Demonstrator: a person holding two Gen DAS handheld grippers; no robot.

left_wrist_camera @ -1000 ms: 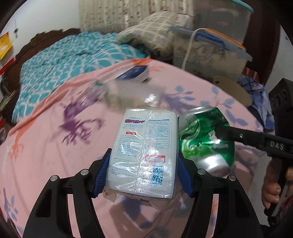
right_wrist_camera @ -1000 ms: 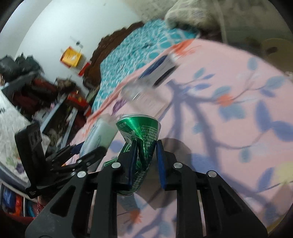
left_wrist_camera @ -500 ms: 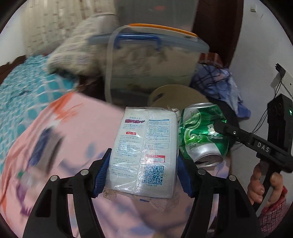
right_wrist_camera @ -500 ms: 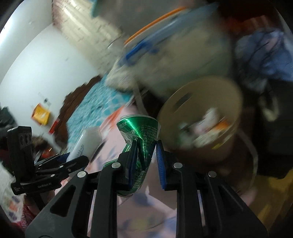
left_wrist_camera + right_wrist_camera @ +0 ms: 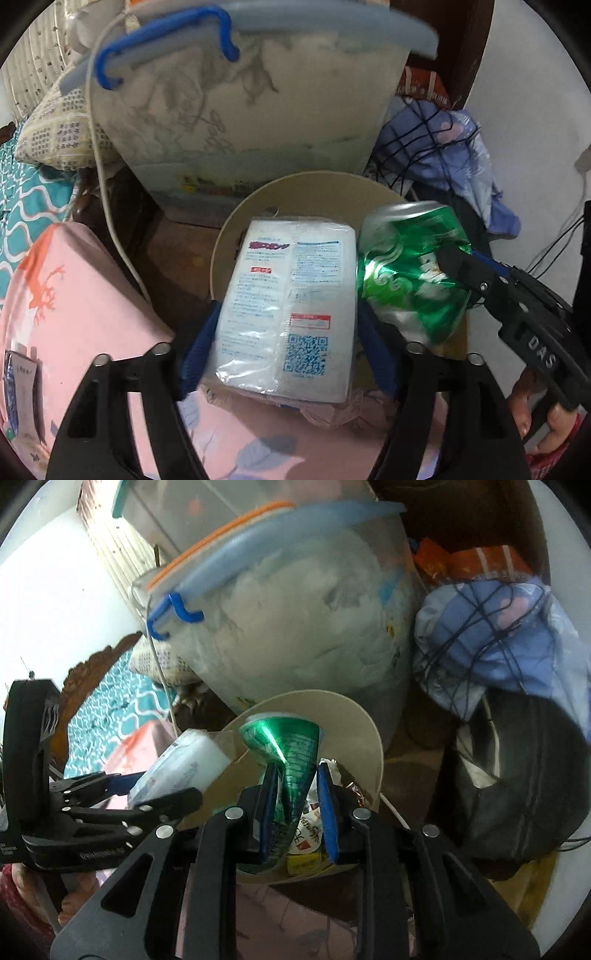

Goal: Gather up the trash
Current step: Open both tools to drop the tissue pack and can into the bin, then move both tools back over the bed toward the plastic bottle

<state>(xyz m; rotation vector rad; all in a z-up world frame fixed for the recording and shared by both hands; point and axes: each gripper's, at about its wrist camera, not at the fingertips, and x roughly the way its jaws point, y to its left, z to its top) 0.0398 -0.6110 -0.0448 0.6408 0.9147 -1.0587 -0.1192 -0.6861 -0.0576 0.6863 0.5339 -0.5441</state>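
A white plastic packet (image 5: 291, 295) with blue print and a QR code lies tilted between the jaws of my left gripper (image 5: 288, 314). The jaws are opening and the pads no longer press on it. It hangs over a round beige bin (image 5: 306, 177) beside the bed. My right gripper (image 5: 295, 775) pinches a crushed green can (image 5: 284, 738) at its waist, and its jaws are starting to open. The can (image 5: 406, 280) is blurred and sits over the bin (image 5: 369, 731), which holds wrappers. The packet (image 5: 184, 764) shows left of the can.
A clear storage tub (image 5: 258, 129) with a blue latch stands right behind the bin. A blue cloth bundle in black netting (image 5: 443, 147) and a black bag (image 5: 517, 775) lie to the right. The pink bed cover (image 5: 74, 314) and a white cable (image 5: 107, 221) are at left.
Both grippers swung from over the pink bed cover to over the beige bin. The left jaws spread wider and the packet tilted between them. The can stays between the right pads.
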